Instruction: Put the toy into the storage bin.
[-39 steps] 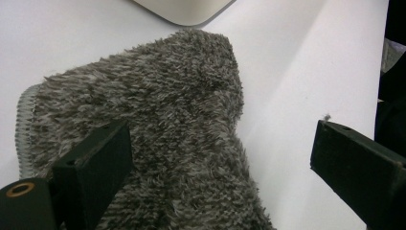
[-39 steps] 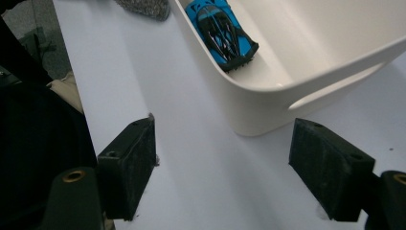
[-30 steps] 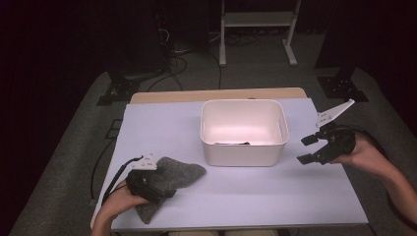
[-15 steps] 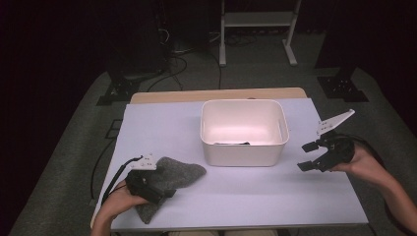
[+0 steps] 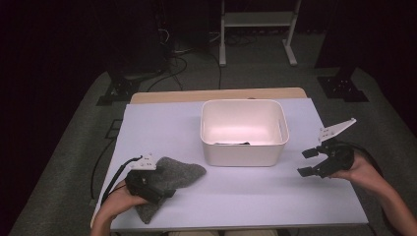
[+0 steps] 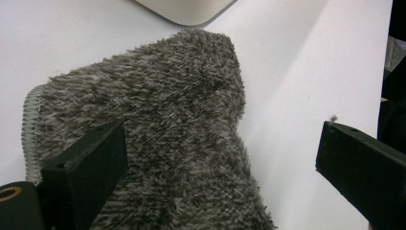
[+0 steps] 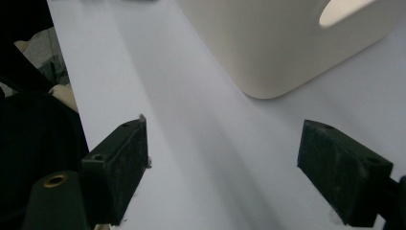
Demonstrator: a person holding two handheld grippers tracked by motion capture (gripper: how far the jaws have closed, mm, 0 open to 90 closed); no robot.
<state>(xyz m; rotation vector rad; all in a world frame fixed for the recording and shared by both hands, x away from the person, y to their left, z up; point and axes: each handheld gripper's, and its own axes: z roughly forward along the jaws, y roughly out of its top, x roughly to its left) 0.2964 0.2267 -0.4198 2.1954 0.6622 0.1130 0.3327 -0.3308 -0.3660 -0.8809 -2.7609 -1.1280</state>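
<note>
From the high view we see the pale lavender tabletop (image 5: 246, 196) with a white rectangular plastic bin (image 5: 243, 132) standing at its middle, toward the far edge. A fuzzy dark grey cloth (image 5: 169, 184) lies flat near the front left corner, its lower tip reaching the table's near edge. Our left gripper (image 5: 147, 183) sits on top of that cloth. Our right gripper (image 5: 311, 162) hovers to the right of the bin, well apart from the cloth, with its jaws spread and nothing between them. A wide bare strip of tabletop runs along the front between the two grippers, and a narrower bare strip lies between the bin's right wall and the table's right edge.

In the left gripper view (image 6: 215, 158) we look along jaws that stand wide apart over the fuzzy cloth (image 6: 158, 139). The left jaw lies over the pile near the stitched hem; the right jaw is over bare table. The bin's rounded corner (image 6: 186, 9) lies just beyond the cloth's tip.

In the right gripper view (image 7: 230, 167) the jaws are released, bare tabletop between them. The bin's wall (image 7: 282, 43), with its cut-out handle slot, rises ahead, apart from both jaws.
</note>
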